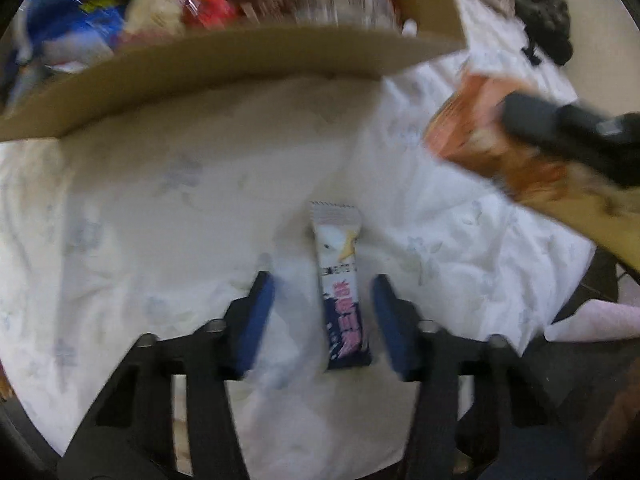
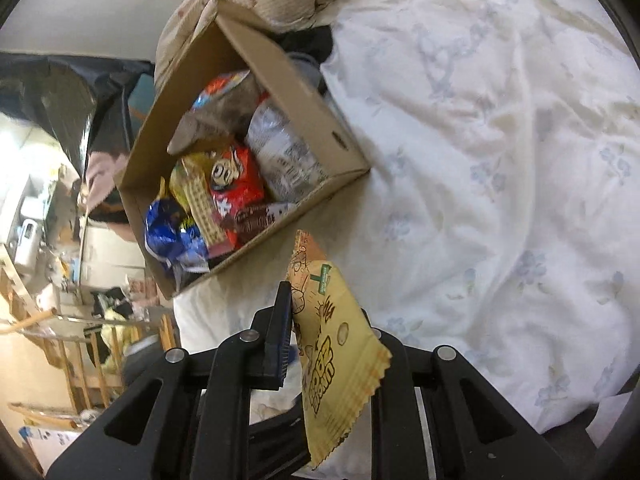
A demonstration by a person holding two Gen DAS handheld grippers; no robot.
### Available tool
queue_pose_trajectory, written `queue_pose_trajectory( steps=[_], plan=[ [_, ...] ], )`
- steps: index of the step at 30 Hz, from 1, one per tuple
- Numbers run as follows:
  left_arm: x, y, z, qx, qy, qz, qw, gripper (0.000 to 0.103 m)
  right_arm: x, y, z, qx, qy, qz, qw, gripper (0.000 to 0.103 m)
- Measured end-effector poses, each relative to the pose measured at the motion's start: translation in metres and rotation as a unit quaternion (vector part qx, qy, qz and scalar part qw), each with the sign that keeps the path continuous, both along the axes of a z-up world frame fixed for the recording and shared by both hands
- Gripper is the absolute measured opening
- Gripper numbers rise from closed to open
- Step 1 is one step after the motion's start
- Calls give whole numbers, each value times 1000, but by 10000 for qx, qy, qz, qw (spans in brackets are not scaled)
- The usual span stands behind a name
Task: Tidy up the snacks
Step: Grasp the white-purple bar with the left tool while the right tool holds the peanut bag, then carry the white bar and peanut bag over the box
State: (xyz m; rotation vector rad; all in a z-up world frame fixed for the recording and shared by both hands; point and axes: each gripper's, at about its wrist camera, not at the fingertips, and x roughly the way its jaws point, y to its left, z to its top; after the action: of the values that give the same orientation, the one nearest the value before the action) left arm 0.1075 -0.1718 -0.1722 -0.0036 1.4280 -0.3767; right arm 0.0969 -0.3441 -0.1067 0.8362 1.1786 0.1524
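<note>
Downward left gripper (image 1: 324, 312) straddling snack bar (image 1: 342, 284), right gripper (image 2: 320, 320) clamping yellow packet (image 2: 332, 344)

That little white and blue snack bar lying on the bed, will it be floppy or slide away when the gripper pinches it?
The snack bar looks like a slim, probably light sealed wrapper. It lies flat on the soft bedsheet, so it shouldn't roll, though its glossy film may be slippery.

Your cardboard box (image 2: 280, 80) of snacks sits on the bedsheet (image 1: 160, 220); the lone snack bar (image 1: 342, 280) lies just before its near wall.
</note>
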Motion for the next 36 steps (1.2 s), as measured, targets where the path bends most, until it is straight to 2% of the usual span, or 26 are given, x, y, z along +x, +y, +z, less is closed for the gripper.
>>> queue_pose_trajectory(
  steps=[4,7,10,20,24,29,36],
  plan=[
    [-5,-11,-4,319,-224,-145,9991,41,-2,-10,0,61,30,-127,9999,18],
    [-6,-11,-2,492,-328,-219,9980,14,-1,-10,-1,109,48,-153,9998,18],
    [-3,-4,0,401,-230,-178,9988,13,-1,-9,1,148,10,-119,9998,18],
    [16,58,30,817,-382,260,9956,13,5,8,14,278,-197,112,9994,18],
    [12,84,51,811,-542,314,9947,14,5,13,15,307,-203,159,9992,18],
    [0,118,84,714,-942,408,9922,14,6,20,17,295,-263,277,9988,18],
    [10,152,121,431,-1363,1005,9846,14,9,30,34,88,-568,515,9970,18]
  ],
)
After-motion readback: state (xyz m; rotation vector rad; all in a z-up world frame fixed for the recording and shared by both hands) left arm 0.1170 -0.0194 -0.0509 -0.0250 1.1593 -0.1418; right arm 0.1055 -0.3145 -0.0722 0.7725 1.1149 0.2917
